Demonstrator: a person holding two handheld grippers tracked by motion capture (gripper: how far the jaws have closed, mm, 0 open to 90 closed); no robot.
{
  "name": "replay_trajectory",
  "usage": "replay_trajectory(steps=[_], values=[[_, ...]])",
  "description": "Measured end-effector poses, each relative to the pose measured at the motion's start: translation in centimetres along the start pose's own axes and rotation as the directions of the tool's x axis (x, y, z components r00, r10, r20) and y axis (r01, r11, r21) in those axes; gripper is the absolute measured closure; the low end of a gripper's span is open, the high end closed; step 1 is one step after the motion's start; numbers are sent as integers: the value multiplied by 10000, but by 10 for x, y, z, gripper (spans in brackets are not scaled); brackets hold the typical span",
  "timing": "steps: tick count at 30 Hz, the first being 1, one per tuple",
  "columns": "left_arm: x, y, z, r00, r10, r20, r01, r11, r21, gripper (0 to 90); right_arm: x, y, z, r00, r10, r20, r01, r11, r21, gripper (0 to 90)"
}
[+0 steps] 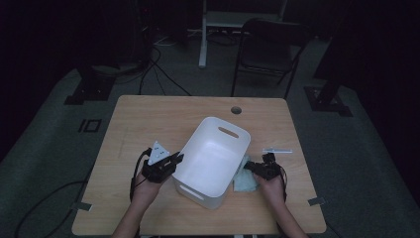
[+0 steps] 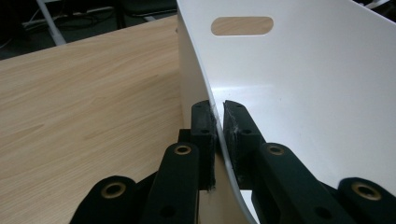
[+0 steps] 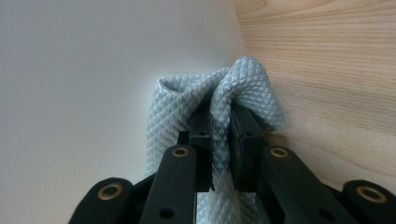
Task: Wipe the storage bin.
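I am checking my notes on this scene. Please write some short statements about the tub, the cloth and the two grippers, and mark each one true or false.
1. The left gripper is clamped on the wall of the white tub. True.
2. The right gripper is open and holds nothing. False: it is shut on the pale blue cloth.
3. The cloth lies inside the tub. False: it is on the table, beside the tub.
4. The tub has a slot handle in its wall. True.
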State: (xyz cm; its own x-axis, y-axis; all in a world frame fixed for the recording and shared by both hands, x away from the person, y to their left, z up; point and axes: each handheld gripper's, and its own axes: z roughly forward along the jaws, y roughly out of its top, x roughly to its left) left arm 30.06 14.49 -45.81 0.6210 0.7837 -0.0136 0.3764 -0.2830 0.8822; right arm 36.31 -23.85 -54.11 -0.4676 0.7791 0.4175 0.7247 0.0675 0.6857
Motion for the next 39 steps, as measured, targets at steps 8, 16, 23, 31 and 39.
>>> replay_trajectory(steps=[8,16,23,31,39], values=[[-3,0,1,9999,-44,-111,44,10000,22,834,20,6,-26,9969,-299,-734,254,9978,-620,813],[-5,1,2,9999,-79,-139,80,10000,45,835,46,19,-62,9841,-962,-1494,691,9818,-1770,811],[-6,1,2,10000,26,-56,-25,10000,38,833,43,18,-56,9890,-1015,-1076,825,9823,-1680,811],[-8,1,3,10000,63,35,-63,10000,51,825,26,11,-38,9962,-558,-676,476,9920,-1174,812],[-8,1,3,10000,27,23,-28,10000,31,825,12,4,-18,9993,-291,-226,277,9978,-602,813]])
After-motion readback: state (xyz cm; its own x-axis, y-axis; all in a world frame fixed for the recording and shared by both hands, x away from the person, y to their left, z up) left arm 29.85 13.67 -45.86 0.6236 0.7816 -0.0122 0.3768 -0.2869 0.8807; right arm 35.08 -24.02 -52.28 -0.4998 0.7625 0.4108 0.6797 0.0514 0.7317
